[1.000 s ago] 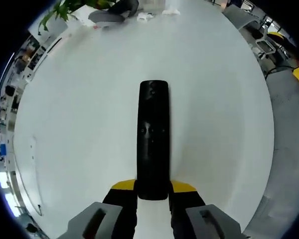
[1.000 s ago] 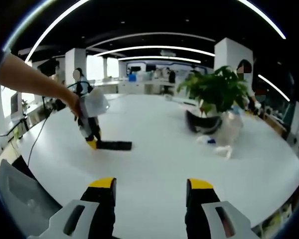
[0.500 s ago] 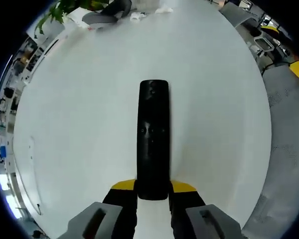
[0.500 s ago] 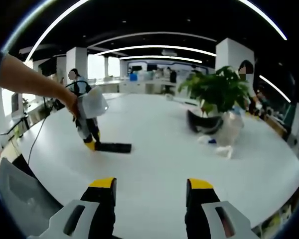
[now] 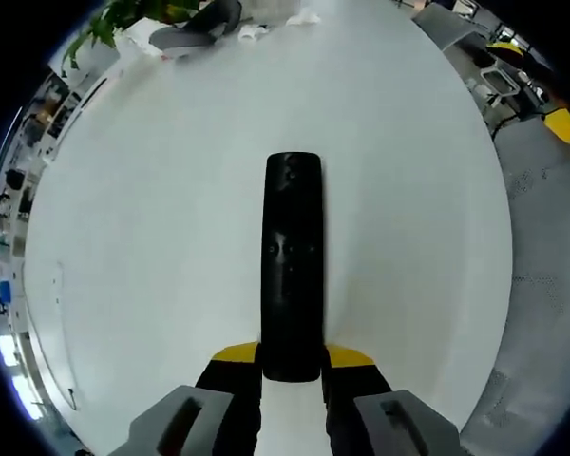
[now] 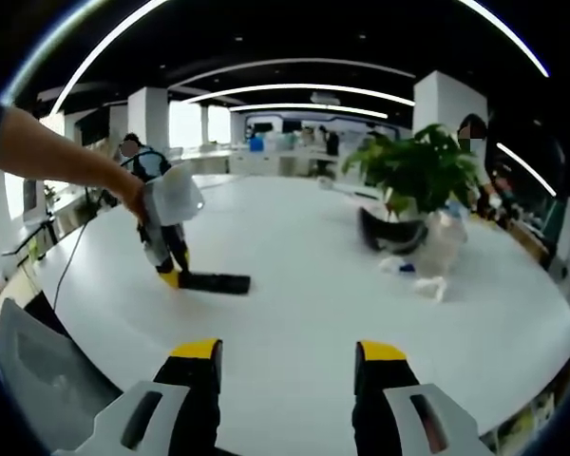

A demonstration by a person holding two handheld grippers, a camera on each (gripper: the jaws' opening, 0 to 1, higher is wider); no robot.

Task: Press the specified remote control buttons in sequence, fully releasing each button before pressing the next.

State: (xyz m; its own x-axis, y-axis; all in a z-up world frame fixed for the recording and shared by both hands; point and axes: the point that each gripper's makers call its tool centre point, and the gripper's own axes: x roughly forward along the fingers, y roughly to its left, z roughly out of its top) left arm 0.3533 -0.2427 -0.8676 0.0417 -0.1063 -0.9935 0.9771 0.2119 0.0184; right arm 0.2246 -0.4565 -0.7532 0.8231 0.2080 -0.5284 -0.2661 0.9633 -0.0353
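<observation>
Pinching the near end of the black remote point(image 5: 292, 266), the left gripper point(image 5: 292, 366) has its yellow-tipped jaws on either side; the remote lies flat on the white table point(image 5: 152, 237). Right gripper point(image 6: 290, 356) hovers above the table, jaws spread, holding nothing. Potted plant point(image 6: 413, 176) stands far off.
</observation>
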